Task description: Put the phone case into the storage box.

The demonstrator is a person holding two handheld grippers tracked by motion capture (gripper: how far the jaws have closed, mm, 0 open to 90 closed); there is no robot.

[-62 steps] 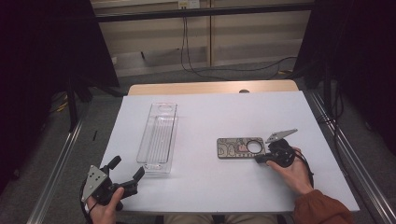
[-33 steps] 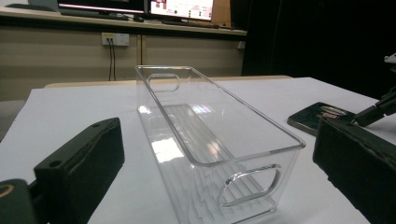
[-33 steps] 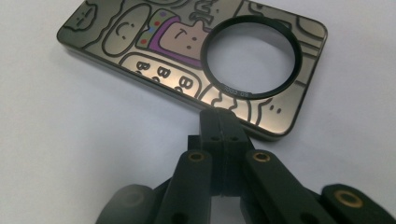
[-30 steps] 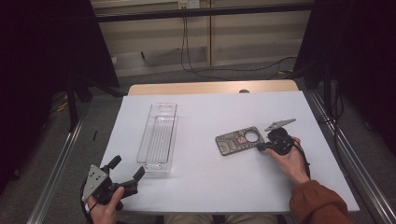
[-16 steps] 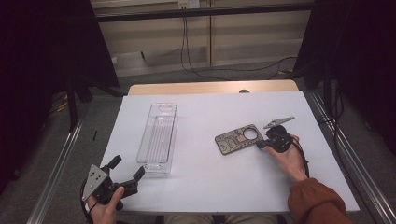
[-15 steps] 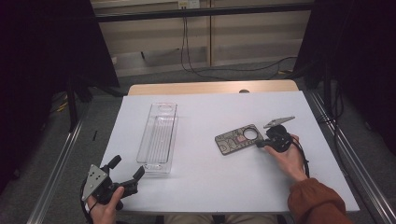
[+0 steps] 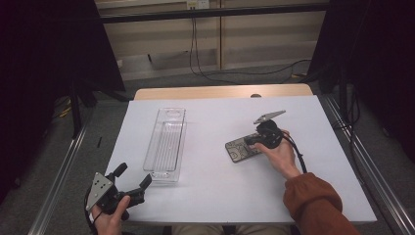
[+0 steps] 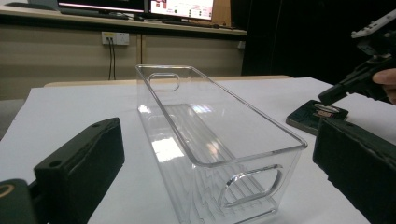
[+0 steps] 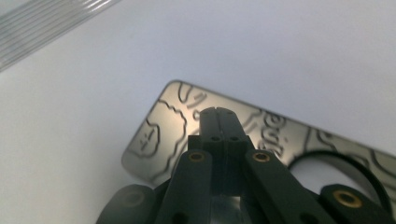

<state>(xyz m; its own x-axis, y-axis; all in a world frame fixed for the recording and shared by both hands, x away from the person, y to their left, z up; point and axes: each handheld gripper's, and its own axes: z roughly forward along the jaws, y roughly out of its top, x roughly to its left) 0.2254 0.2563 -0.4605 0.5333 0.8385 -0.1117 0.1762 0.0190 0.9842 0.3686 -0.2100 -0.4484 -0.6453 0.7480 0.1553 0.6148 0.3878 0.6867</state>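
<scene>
Metal plate (image 9: 261,126) under shut R tongs (image 9: 217,113)

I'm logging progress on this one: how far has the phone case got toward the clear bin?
Done: nothing in the clear bin, which looks empty. In hand: the right gripper, jaws shut, is on the patterned phone case; whether it grips or just presses it I cannot tell. The left gripper waits open beside the bin's near end. Left, probably: carrying the case over and dropping it in.

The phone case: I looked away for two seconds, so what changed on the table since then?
The right gripper, jaws shut, pushed the phone case leftward and turned it askew. The left gripper kept open in place, and the clear bin stayed put.
</scene>
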